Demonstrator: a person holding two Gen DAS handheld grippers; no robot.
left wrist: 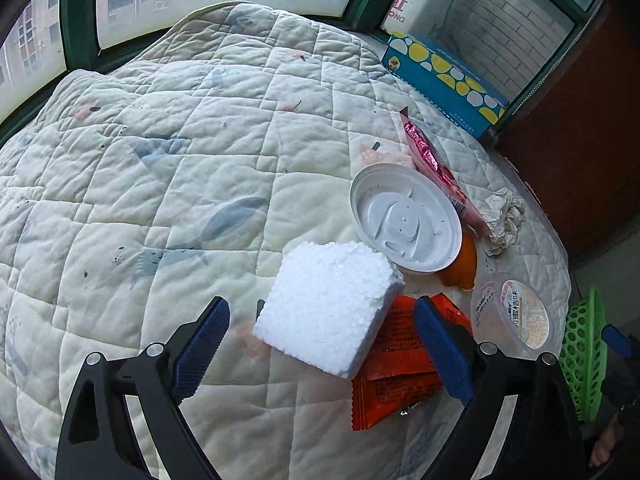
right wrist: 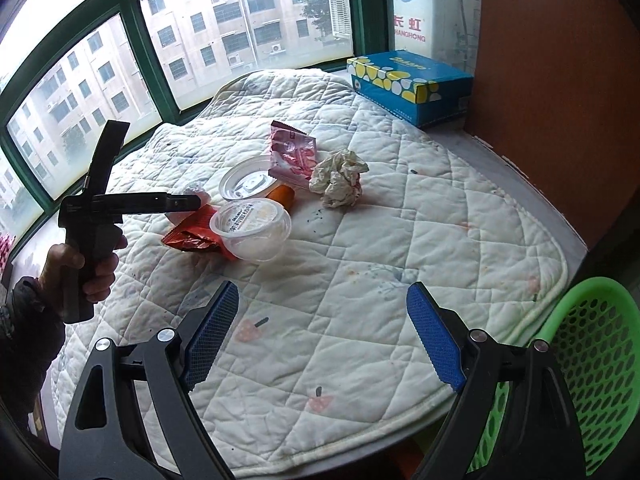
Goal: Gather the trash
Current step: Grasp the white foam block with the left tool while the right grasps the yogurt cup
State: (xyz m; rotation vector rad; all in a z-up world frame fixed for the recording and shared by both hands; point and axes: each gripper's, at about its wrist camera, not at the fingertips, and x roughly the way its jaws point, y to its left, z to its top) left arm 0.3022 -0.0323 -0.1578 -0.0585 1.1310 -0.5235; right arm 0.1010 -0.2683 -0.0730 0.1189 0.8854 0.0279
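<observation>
Left tongs (left wrist: pixel 322 344) spread wide, gripping nothing, and the white foam block (left wrist: pixel 330 308) sits right between the two blue pads, tilted, its lower corner overlapping the orange wrapper (left wrist: pixel 394 384). The right-hand pad (left wrist: pixel 442 350) of those tongs lies over that wrapper. Just past the foam, the round white lid (left wrist: pixel 406 218) rests partly on an orange fruit (left wrist: pixel 462 264), with the pink wrapper (left wrist: pixel 434 166) running along behind it and the crumpled paper (left wrist: pixel 504 220) off to the right. The clear plastic cup (left wrist: pixel 514 318) with a printed label sits just right of the tongs. Over to the right tongs (right wrist: pixel 322 334), also released and wide apart, hovering above bare quilted pad (right wrist: pixel 400 220) near the desk's front edge, well short of the litter pile. From this view the cup leans against the orange wrapper, the person's hand (right wrist: pixel 86 268) holds the other tool at left. The green basket (right wrist: pixel 592 364) stands just off the desk edge, lower right. A blue tissue box (right wrist: pixel 408 84) sits at the far corner by the window (right wrist: pixel 248 20).
</observation>
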